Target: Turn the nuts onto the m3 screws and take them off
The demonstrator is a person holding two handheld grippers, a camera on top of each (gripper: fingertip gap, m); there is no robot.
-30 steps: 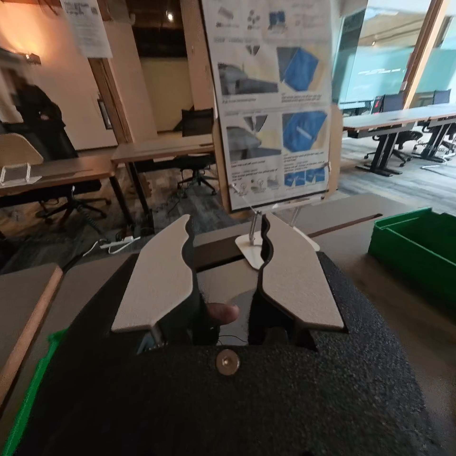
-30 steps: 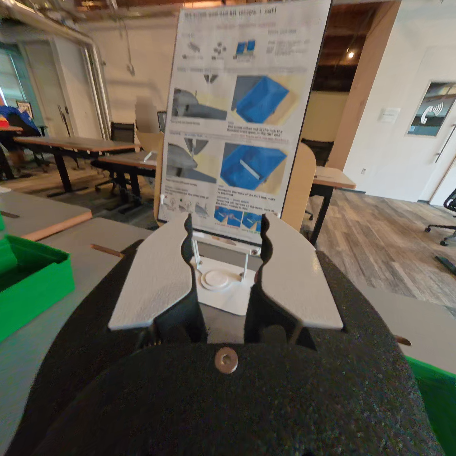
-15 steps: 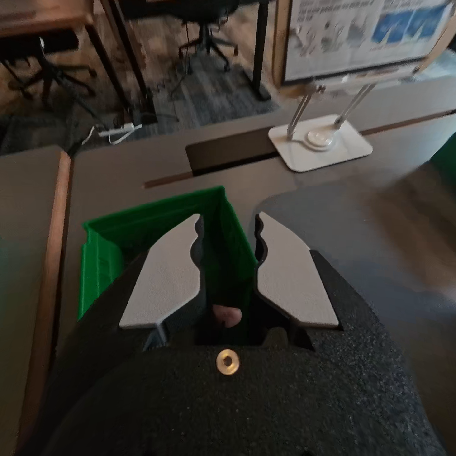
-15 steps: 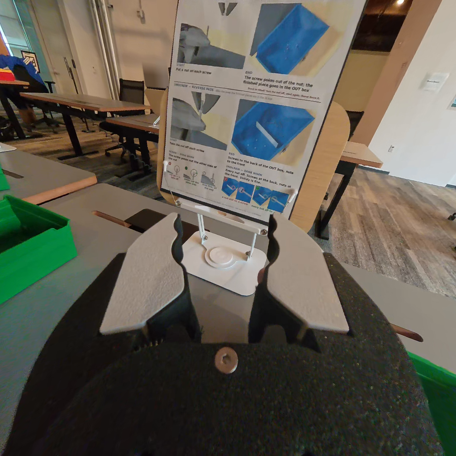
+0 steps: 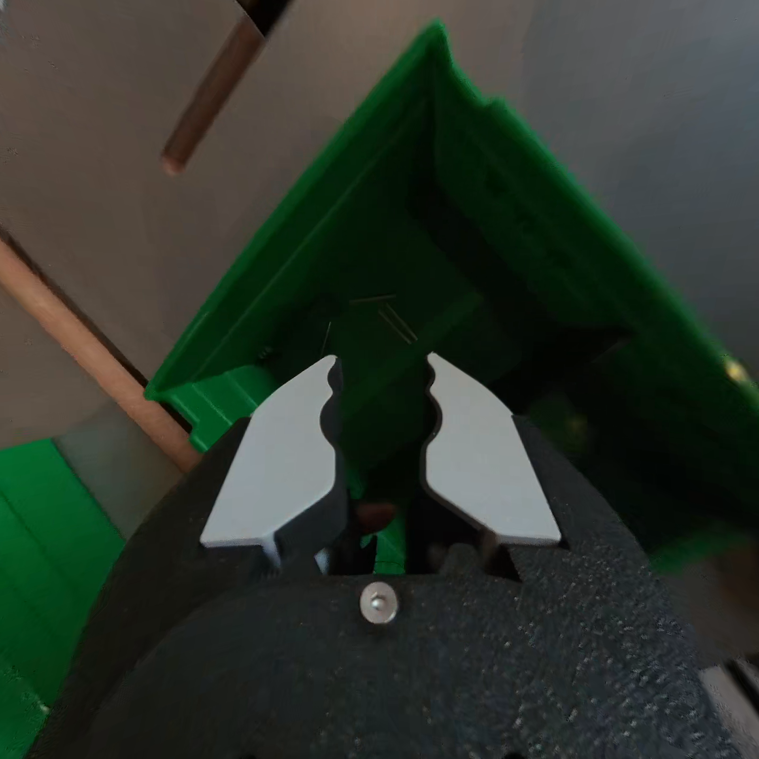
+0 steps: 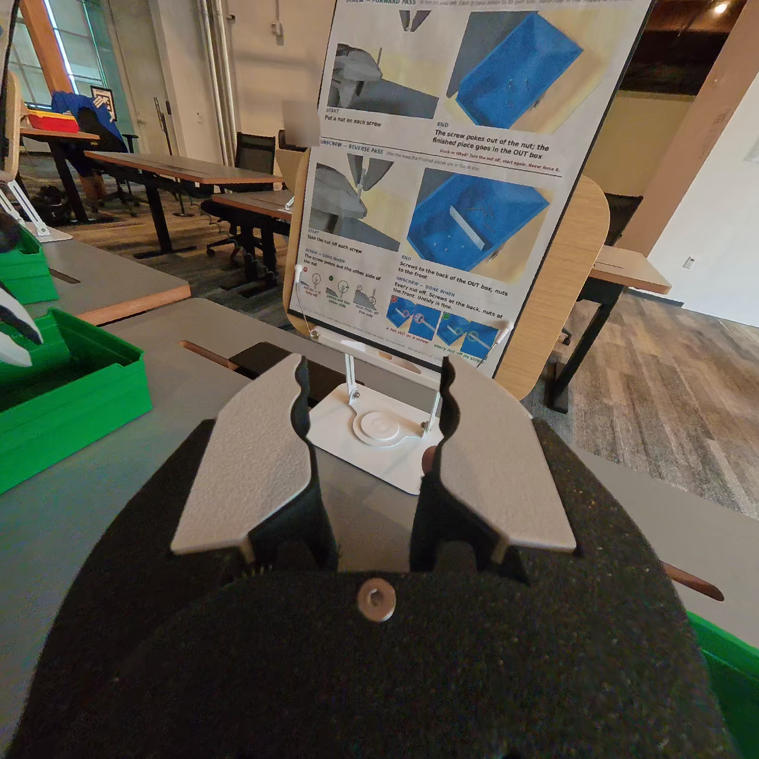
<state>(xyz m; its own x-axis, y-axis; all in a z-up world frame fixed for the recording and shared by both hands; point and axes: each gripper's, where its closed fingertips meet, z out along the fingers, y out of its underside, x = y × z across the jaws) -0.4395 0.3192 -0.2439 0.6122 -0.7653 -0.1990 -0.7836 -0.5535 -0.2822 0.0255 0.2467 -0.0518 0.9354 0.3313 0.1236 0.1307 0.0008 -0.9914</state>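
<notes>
Left hand-held gripper (image 5: 382, 369) dropped over green bin (image 5: 254, 283) | both released | grey table (image 6: 172, 328)

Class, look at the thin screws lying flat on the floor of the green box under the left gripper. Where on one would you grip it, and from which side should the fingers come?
Grip a screw at mid-shaft, coming straight down from above into the green box. The screws lie flat on the floor, so only their long sides are open. Probably turn the open left gripper so its fingers close across the shaft, not along it.
</notes>
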